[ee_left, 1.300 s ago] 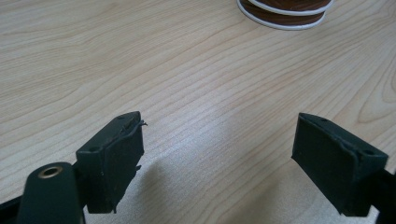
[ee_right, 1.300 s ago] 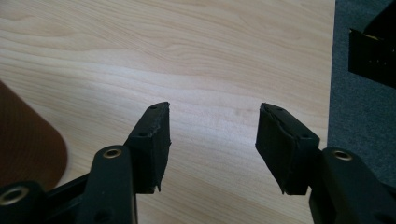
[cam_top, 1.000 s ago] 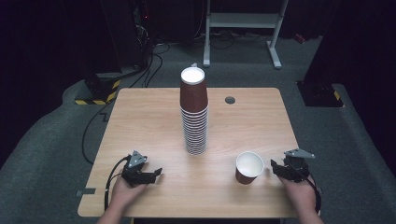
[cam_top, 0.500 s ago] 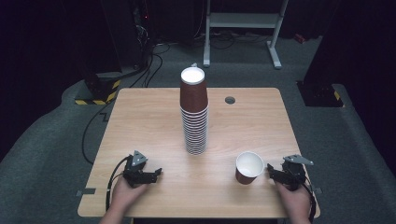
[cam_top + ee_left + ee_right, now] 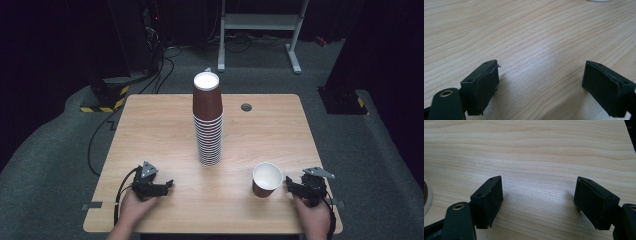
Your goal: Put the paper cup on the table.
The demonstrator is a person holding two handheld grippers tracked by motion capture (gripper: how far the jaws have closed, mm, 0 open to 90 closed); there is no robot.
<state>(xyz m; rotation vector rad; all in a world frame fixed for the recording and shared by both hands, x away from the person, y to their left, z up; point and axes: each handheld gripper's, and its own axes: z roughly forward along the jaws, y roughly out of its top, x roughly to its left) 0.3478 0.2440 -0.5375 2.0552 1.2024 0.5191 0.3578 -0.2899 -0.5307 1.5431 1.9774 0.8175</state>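
The right gripper [image 5: 296,187] has drawn back from the cup [image 5: 266,179], its empty jaws just opened wide. The left gripper [image 5: 161,187] rests low on the surface [image 5: 150,125], left of the stack [image 5: 207,120], jaws apart and empty.

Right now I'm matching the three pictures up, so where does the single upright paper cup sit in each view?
High view: the single cup stands front right, just left of the right claw.
Right gripper view: a brown, white-rimmed curve at the left edge, likely the cup's base.
Left gripper view: a white sliver at the top edge; I cannot tell whose.
Shared landmark: the wooden table top.
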